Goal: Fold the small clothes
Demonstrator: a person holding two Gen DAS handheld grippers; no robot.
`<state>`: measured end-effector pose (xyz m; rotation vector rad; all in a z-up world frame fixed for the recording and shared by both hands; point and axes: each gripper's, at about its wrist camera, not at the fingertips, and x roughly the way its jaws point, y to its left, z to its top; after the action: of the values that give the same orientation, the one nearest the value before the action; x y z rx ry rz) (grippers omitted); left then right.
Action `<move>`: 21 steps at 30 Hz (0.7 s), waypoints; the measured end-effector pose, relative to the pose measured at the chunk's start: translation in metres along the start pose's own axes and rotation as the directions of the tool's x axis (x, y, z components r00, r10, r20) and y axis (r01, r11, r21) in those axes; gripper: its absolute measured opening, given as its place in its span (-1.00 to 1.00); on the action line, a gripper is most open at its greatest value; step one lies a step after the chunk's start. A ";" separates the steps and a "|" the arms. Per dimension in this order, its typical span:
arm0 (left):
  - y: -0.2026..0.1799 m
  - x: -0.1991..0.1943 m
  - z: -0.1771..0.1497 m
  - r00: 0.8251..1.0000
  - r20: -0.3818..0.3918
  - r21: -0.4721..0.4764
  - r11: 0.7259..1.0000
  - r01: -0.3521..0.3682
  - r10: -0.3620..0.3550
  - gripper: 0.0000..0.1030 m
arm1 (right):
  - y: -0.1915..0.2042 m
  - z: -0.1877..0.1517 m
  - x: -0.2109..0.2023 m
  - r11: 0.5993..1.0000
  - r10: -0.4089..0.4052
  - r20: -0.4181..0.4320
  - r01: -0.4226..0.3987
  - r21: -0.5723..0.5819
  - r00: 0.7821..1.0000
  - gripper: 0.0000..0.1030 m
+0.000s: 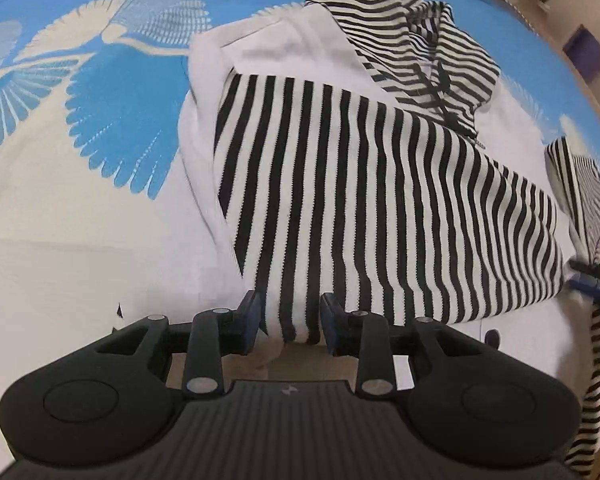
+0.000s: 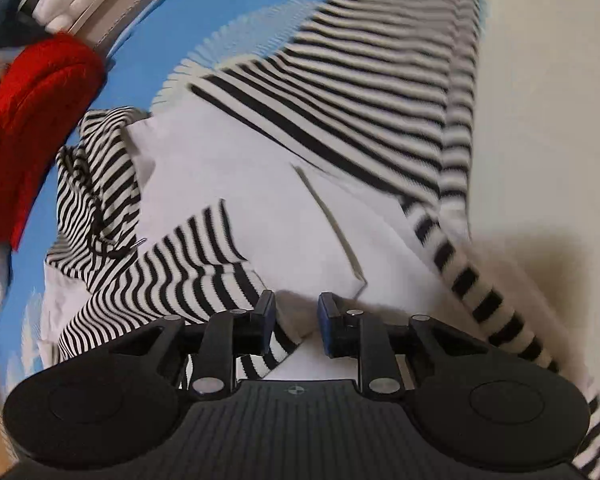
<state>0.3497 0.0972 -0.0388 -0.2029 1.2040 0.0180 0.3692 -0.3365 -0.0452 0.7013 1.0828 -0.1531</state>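
A black-and-white striped hooded top with white panels lies partly folded on a blue and white bird-print sheet. My left gripper is at the near edge of its striped flap, and a bunched fold of that cloth fills the gap between its pads. In the right wrist view the same top spreads out, its hood at the left and a striped sleeve trailing at the right. My right gripper stands open over the hem, pads apart from the cloth. It also shows at the left view's right edge.
A red knitted item lies at the sheet's left edge in the right wrist view, with more laundry behind it. A purple object sits beyond the bed's far right edge. Plain white sheet stretches left of the top.
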 end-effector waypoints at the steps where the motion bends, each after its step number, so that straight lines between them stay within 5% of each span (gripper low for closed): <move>1: -0.002 -0.004 0.001 1.000 0.015 0.009 1.000 -0.003 0.003 -0.30 | 0.003 0.003 -0.007 1.000 0.010 0.029 -0.010 -0.012 1.000 -0.47; 9: -0.020 -0.036 0.010 0.988 0.155 0.077 0.996 -0.038 0.025 -0.07 | 0.001 0.039 -0.044 0.991 0.056 0.165 -0.034 -0.132 0.985 -0.44; 12: -0.022 -0.040 0.012 0.982 0.186 0.077 0.996 -0.051 0.036 -0.07 | -0.017 0.063 -0.054 0.981 0.090 0.169 -0.058 -0.184 0.982 -0.24; 21: -0.021 -0.050 0.018 0.974 0.225 0.036 0.999 -0.027 0.018 -0.07 | -0.115 0.130 -0.053 0.998 0.006 0.301 0.012 -0.057 0.954 -0.24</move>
<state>0.3507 0.0845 0.0163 -0.1483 0.9805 0.0365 0.3910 -0.5141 -0.0160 0.6017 0.7929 -0.2228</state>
